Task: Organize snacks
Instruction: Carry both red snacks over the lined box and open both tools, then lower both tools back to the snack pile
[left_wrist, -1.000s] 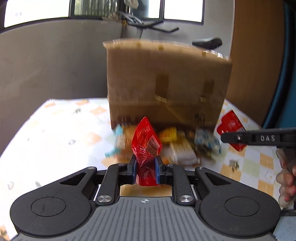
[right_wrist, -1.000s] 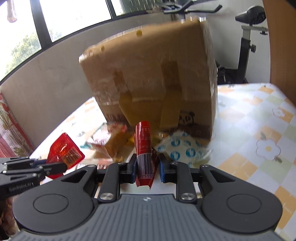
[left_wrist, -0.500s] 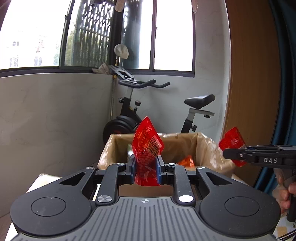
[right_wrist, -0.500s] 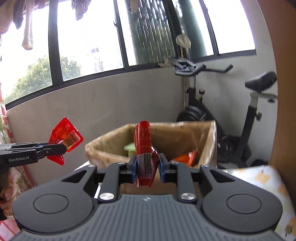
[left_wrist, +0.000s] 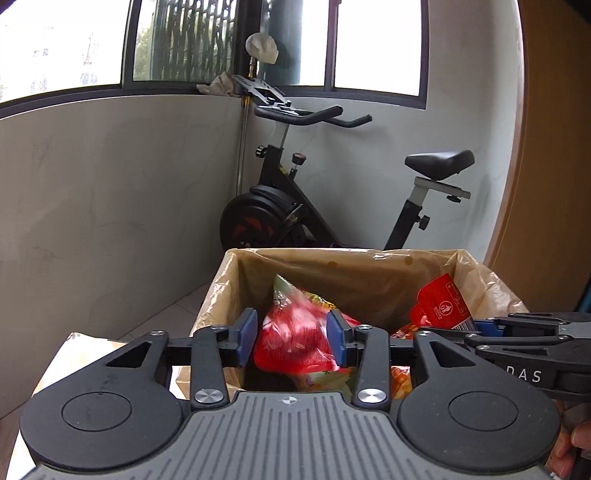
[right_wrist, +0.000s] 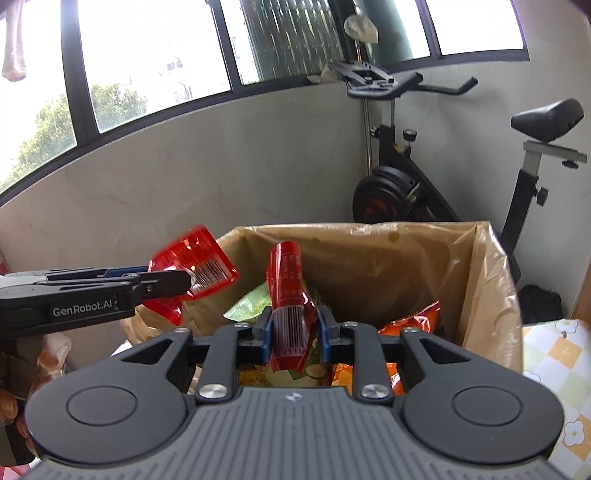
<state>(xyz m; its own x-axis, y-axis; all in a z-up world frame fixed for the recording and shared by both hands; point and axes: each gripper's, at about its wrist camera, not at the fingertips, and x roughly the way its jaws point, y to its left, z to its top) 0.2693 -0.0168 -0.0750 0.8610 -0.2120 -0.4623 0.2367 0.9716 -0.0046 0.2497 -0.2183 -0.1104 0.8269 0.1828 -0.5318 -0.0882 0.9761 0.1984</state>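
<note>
A black exercise bike (left_wrist: 332, 206) stands against the grey wall (left_wrist: 110, 206), its saddle (left_wrist: 439, 162) to the right and its handlebars (left_wrist: 314, 116) under the window (left_wrist: 376, 40). A pale cloth (left_wrist: 262, 46) hangs over a thin pole by the bars. Outside the right-hand view's panes, green trees (right_wrist: 48, 136) show. A checked tablecloth (right_wrist: 557, 373) with flowers lies at the right.
</note>
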